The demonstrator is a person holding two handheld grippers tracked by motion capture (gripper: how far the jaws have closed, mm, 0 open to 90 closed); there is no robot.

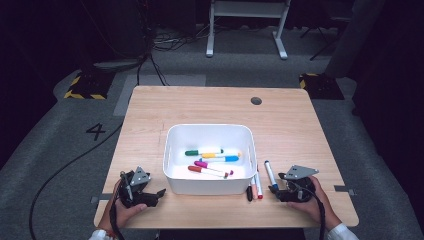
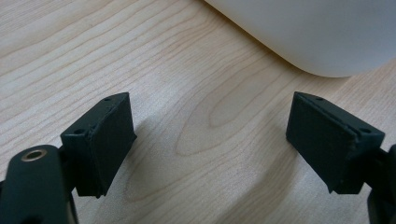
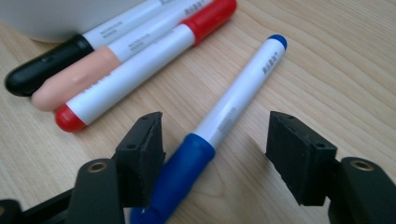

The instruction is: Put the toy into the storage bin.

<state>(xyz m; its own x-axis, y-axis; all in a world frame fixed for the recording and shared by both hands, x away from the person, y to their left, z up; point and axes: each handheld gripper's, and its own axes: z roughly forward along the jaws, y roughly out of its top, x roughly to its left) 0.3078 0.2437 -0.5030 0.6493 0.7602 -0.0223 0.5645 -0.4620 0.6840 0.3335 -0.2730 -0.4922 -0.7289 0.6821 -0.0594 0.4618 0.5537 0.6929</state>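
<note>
Here, the right gripper (image 3: 212,154) is low over the light wooden table (image 1: 150,115), and its two black jaws stand spread on both sides of the white marker with the dark blue cap (image 3: 219,126), which lies flat on the wood. The pads do not press on it yet, although the left one is very close to the cap, so the marker is between the jaws but not held. This position looks like preparation for a pinch at the cap end. Just beside it, three more markers with black (image 3: 70,51), peach (image 3: 88,74) and red (image 3: 135,60) caps lie side by side near the wall of the white plastic bin (image 1: 210,185). In the high view the bin already holds several coloured markers (image 1: 212,161), so the work seems to be collecting markers into it. The left gripper (image 2: 210,140) rests near the bin's left corner with jaws wide apart and nothing between them, probably waiting.
</note>
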